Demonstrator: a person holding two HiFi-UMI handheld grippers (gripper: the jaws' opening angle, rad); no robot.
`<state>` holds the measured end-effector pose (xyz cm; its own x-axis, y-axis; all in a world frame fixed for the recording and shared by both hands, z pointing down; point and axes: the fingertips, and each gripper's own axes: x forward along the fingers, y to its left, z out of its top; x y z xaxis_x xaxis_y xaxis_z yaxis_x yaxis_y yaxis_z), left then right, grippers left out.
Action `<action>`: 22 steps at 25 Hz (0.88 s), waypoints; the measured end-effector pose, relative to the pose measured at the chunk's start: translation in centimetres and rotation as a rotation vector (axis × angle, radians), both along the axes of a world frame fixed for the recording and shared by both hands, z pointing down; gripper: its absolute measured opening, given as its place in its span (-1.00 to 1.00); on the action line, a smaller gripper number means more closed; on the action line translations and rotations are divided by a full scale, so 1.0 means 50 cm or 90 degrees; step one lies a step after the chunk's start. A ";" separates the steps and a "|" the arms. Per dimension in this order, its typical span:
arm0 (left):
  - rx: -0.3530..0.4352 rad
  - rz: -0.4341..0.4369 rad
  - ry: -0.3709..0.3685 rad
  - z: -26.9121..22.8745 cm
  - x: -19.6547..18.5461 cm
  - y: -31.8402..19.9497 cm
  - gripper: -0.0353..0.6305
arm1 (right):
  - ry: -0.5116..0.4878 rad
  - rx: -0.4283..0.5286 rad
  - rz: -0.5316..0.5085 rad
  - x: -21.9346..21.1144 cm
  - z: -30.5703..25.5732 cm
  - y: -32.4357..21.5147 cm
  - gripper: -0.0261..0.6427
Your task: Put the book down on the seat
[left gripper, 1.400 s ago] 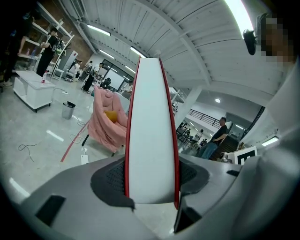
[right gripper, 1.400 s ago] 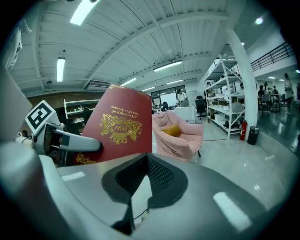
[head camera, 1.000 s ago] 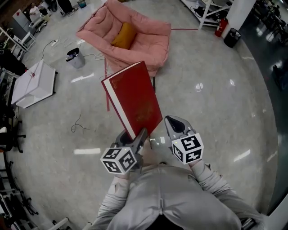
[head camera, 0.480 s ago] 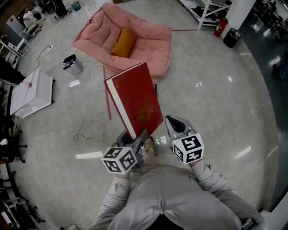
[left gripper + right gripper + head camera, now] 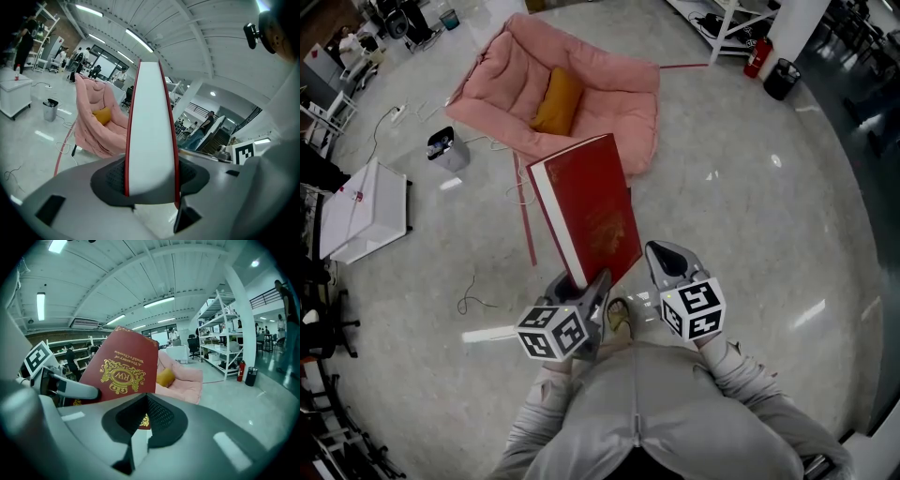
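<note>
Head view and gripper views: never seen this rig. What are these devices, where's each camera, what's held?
No robot: a person holds a two-jaw gripper in each hand; the marker cubes belong to them. The head view looks down from the person's head; each gripper view looks along that gripper's jaws. The left gripper is clamped on the lower edge of a red book, holding it up. The right gripper is shut, empty. On the floor stands a pink seat with an orange cushion; the book isn't on it yet.

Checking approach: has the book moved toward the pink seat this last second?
Yes. The red book moved forward, toward the pink seat; its top now overlaps the seat's front more.
</note>
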<state>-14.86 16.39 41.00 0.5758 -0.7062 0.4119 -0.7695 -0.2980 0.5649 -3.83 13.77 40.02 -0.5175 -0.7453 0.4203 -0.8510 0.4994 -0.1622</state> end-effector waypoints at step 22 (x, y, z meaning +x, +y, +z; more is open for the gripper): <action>0.003 0.040 -0.014 0.009 -0.013 -0.173 -0.15 | 0.006 -0.011 0.028 -0.014 0.015 -0.142 -0.92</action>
<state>-15.52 7.77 41.42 0.6098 -0.6708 0.4220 -0.7615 -0.3484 0.5466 -4.54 6.65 40.74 -0.4808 -0.7597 0.4378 -0.8734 0.4591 -0.1624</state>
